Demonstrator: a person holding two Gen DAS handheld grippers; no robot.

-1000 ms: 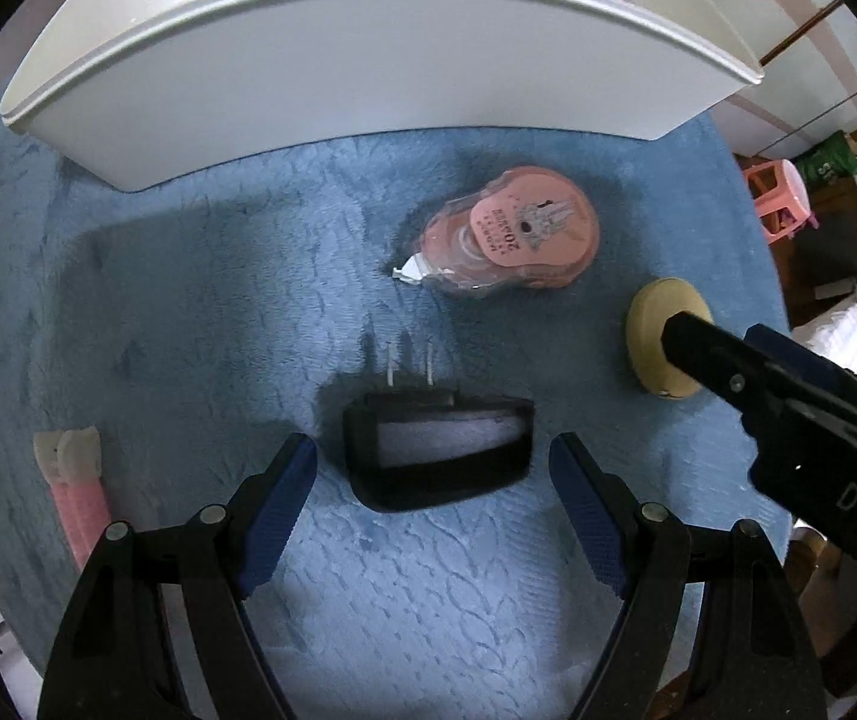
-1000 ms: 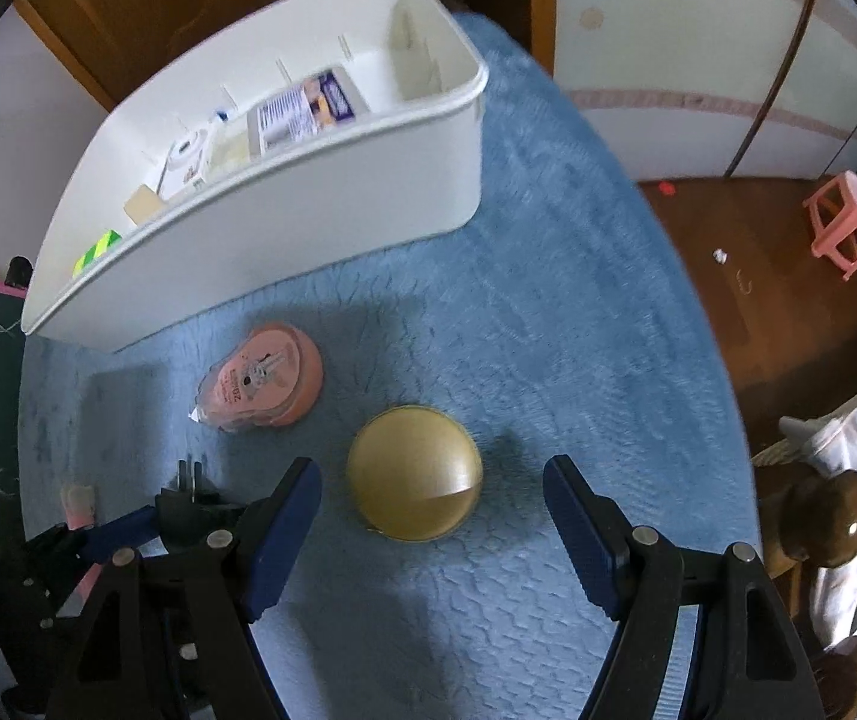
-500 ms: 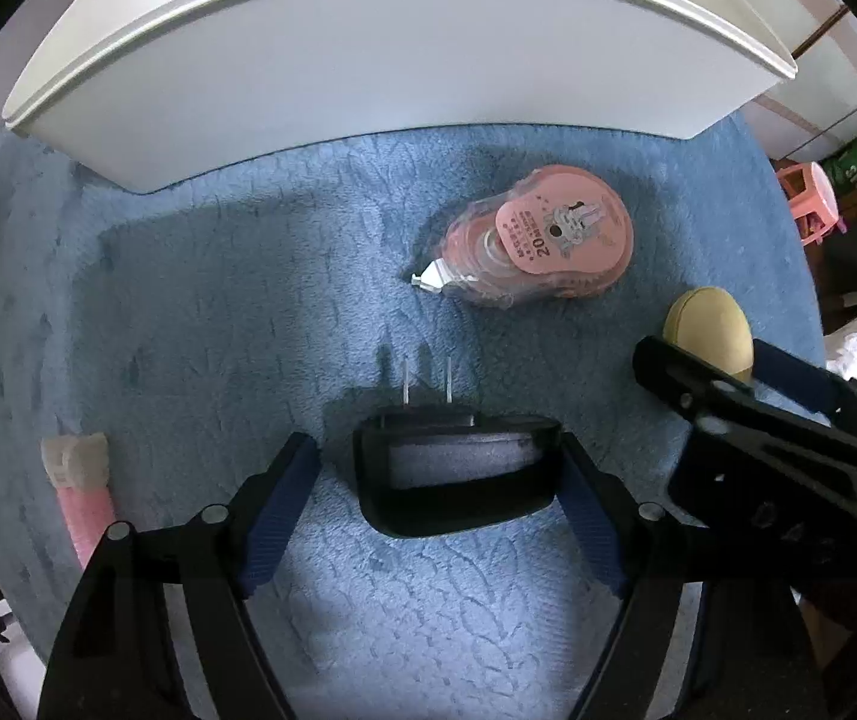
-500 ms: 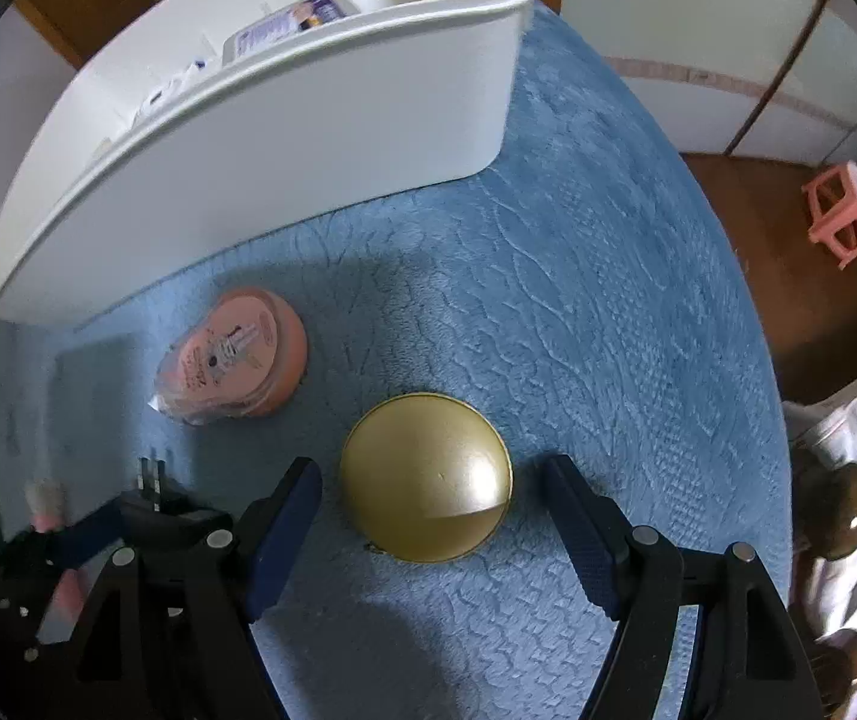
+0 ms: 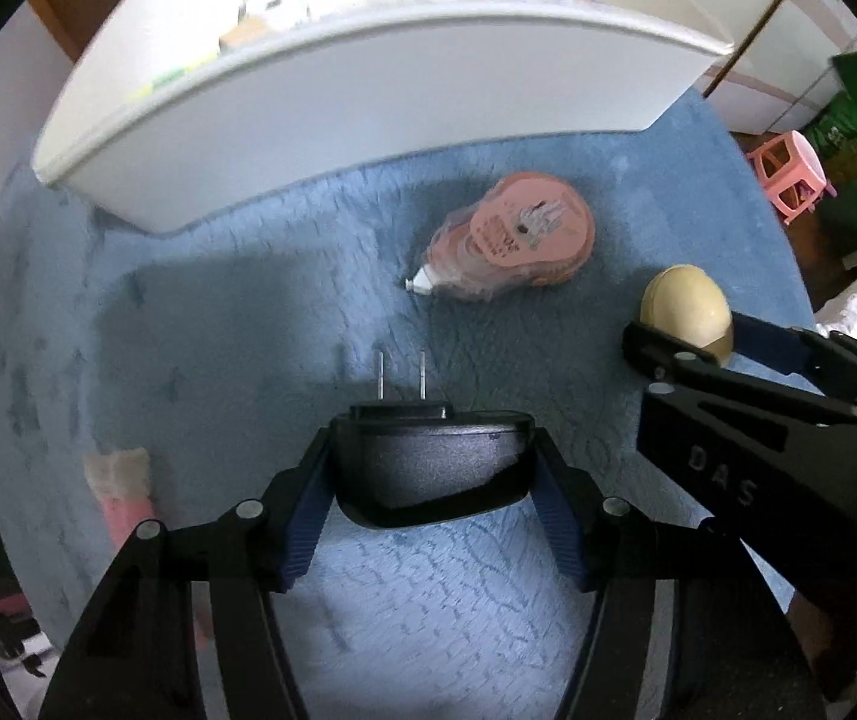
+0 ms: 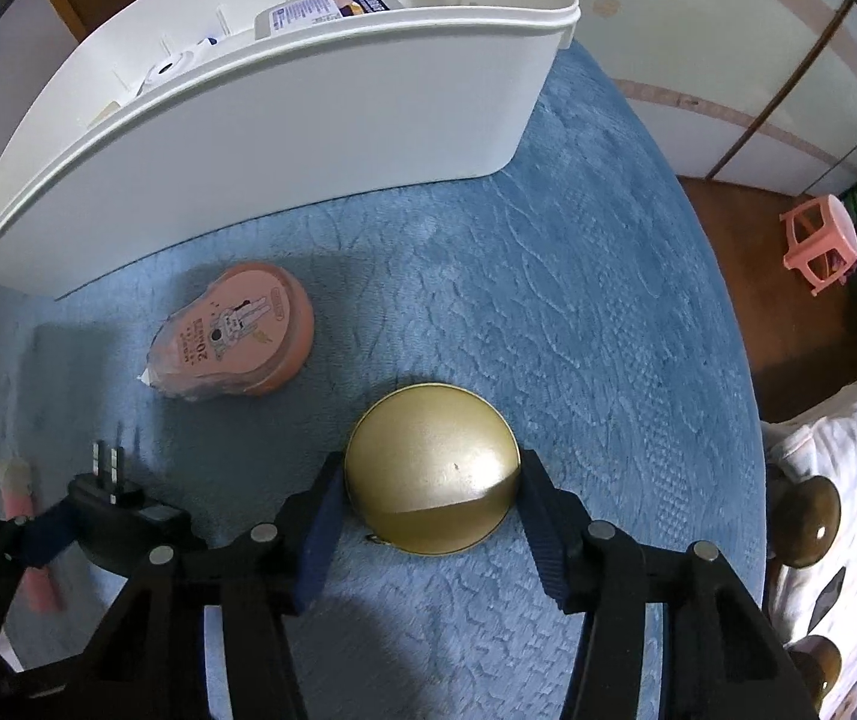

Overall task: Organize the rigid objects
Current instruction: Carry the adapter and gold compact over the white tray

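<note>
My left gripper (image 5: 431,474) is shut on a black plug adapter (image 5: 428,456), its two prongs pointing at the white bin (image 5: 368,114). My right gripper (image 6: 431,492) is shut on a round gold tin (image 6: 431,468); the tin (image 5: 686,306) and right gripper also show at the right of the left wrist view. The adapter (image 6: 122,516) shows at the lower left of the right wrist view. A pink correction-tape dispenser (image 5: 518,240) in clear wrap lies on the blue mat between both grippers and the bin; it also shows in the right wrist view (image 6: 236,330).
The white bin (image 6: 284,138) at the back holds several items, among them a printed packet (image 6: 320,6) and a tape roll (image 6: 164,69). A pink and white stick (image 5: 122,498) lies at the left on the blue mat (image 5: 218,312). A pink stool (image 6: 821,240) stands on the floor at the right.
Both grippers have closed: the left onto the black plug adapter, the right onto the gold tin. The left view has tilted up, showing more of the bin's inside.
</note>
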